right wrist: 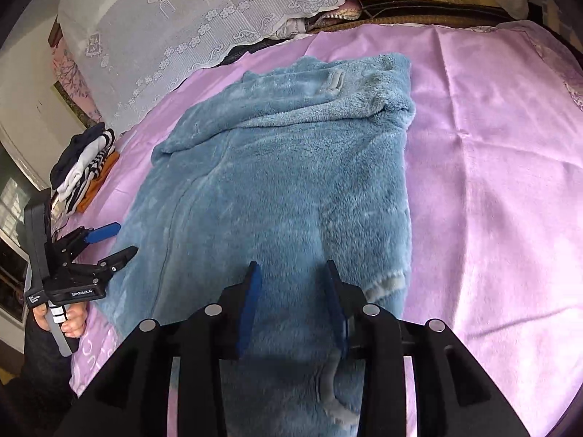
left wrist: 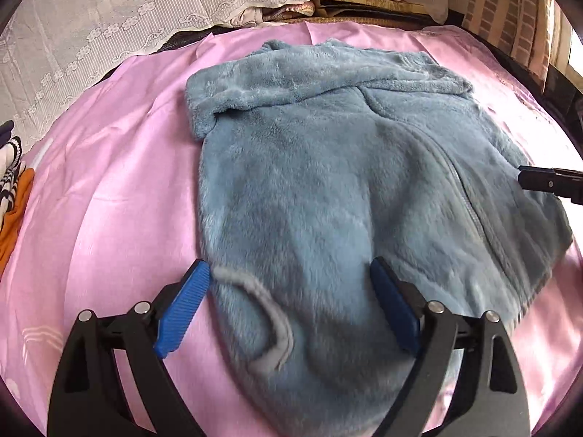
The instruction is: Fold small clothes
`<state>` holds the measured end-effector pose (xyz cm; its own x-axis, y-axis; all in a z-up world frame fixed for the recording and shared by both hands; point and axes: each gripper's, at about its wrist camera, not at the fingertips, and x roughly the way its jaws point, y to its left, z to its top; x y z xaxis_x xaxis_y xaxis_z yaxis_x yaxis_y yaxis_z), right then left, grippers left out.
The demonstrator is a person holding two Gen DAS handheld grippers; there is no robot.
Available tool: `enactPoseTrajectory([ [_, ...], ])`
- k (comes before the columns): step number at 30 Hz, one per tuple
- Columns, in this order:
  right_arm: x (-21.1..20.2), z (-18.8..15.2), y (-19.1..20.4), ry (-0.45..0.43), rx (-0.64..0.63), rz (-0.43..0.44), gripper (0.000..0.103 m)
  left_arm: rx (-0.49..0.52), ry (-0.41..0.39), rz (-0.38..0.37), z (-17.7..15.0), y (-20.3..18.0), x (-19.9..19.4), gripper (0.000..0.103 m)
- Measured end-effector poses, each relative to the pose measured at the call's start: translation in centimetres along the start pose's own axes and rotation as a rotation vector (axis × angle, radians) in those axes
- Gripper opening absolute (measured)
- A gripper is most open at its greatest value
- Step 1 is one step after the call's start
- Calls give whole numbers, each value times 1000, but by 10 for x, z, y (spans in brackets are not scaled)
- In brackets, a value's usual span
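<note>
1. A blue fleece jacket [left wrist: 328, 182] lies flat on a pink sheet [left wrist: 109, 200] that covers the bed. Its zip [left wrist: 470, 204] runs down the front.
2. The far end of the jacket is folded over, so a thick band of fleece lies across its top edge.
3. The left gripper [left wrist: 289, 306] hangs over the near end of the jacket. Its jaws stand spread wide. The blue pads [left wrist: 182, 309] sit on either side of the fleece and do not press on it.
4. The right gripper [right wrist: 291, 309] hangs over the near end of the jacket, toward its right edge. Its jaws stand partly apart, with fleece showing between the pads; nothing is pinched.
5. In the right wrist view, the left gripper [right wrist: 109, 244] appears at the left edge of the jacket, held by a hand [right wrist: 71, 322] on its grey grip.
6. A small stack of folded clothes [right wrist: 85, 167], striped, dark and orange, rests on the sheet to the left, well apart from the jacket.
7. A white lace cloth [right wrist: 189, 29] drapes over bedding at the far side of the bed.
</note>
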<state>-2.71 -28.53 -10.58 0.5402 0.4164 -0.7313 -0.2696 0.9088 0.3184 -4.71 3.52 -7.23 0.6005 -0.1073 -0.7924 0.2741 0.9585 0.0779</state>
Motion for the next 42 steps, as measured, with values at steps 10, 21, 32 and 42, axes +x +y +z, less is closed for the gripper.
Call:
enactPoseTrajectory([
  [10,-58,-33,31,-115,-137,-57,43,0,-107,52,-22,3,-59,87],
  [21,-10,-45,49,27,-185,-16,49,24,-28,64,-30,-19,-17,90],
  [32,-52,-44,40,-71,-100,16,54,58,-86,146,-37,-27,-42,91],
  [42,-32,-16,66,-82,-170,-2,62,41,-120,177,-21,-22,-46,91],
])
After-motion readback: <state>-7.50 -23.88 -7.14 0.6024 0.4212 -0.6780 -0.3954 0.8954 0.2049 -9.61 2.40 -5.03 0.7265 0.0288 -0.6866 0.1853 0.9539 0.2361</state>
